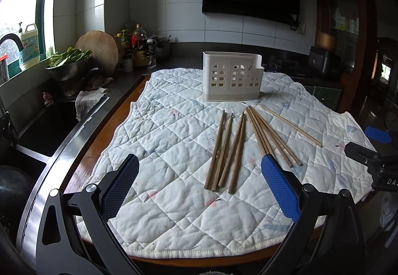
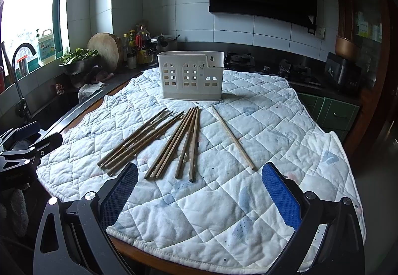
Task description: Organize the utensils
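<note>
Brown chopsticks (image 2: 154, 140) are spread loose on the quilted cloth (image 2: 273, 130) covering the surface, a pale chopstick (image 2: 232, 137) lying at their 3 o'clock. The white holder (image 2: 191, 75) is stood at 12 o'clock. The left gripper (image 1: 200, 185) and right gripper (image 2: 200, 186) are held released, jaws wide, nothing grasped.

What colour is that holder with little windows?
Off-white holder; it shows best in the right wrist view.

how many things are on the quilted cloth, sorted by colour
dark brown chopsticks: 9 (they overlap, so this is my best count)
pale chopstick: 1
white utensil holder: 1
total: 11
</note>
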`<action>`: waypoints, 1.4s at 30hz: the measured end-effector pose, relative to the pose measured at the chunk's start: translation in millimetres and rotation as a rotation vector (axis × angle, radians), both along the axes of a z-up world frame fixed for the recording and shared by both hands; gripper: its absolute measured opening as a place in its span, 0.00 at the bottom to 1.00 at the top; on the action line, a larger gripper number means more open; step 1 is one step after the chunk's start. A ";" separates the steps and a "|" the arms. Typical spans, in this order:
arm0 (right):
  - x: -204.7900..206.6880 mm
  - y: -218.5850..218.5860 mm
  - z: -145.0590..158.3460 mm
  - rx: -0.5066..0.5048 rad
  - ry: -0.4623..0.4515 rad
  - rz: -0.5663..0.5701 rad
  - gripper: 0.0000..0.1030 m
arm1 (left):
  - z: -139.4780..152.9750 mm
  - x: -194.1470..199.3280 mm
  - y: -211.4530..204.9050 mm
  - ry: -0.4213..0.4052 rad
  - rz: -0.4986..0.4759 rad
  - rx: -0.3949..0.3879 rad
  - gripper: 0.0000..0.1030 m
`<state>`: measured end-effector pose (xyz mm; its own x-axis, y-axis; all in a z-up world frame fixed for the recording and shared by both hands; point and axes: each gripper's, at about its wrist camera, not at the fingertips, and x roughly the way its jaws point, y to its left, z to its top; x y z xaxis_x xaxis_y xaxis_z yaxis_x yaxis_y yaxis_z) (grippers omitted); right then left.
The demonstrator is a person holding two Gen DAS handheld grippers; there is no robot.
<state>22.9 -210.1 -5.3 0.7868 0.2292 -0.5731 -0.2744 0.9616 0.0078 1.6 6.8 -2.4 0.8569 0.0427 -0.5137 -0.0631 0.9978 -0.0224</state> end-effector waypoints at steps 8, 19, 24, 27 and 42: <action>0.1 -1.3 0.4 0.001 0.000 -0.001 0.94 | -5.7 -0.4 -4.4 -0.005 0.001 0.004 0.94; -0.2 -1.2 -3.1 0.008 -0.002 -0.005 0.94 | -6.3 0.4 -6.0 -0.010 -0.005 0.009 0.94; 0.7 -3.4 -2.4 0.008 0.000 -0.003 0.94 | -6.3 0.4 -8.1 -0.008 -0.008 0.011 0.94; 0.6 -3.0 -4.7 0.011 0.001 -0.001 0.94 | -6.9 1.9 -7.4 -0.006 -0.005 0.012 0.94; 3.6 -5.3 -5.4 0.015 0.005 -0.002 0.94 | -11.8 9.1 -10.6 0.006 -0.006 0.004 0.94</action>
<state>26.5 -215.4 -10.6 0.7846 0.2362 -0.5732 -0.2725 0.9619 0.0233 10.7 -3.8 -14.2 0.8540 0.0400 -0.5187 -0.0577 0.9982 -0.0180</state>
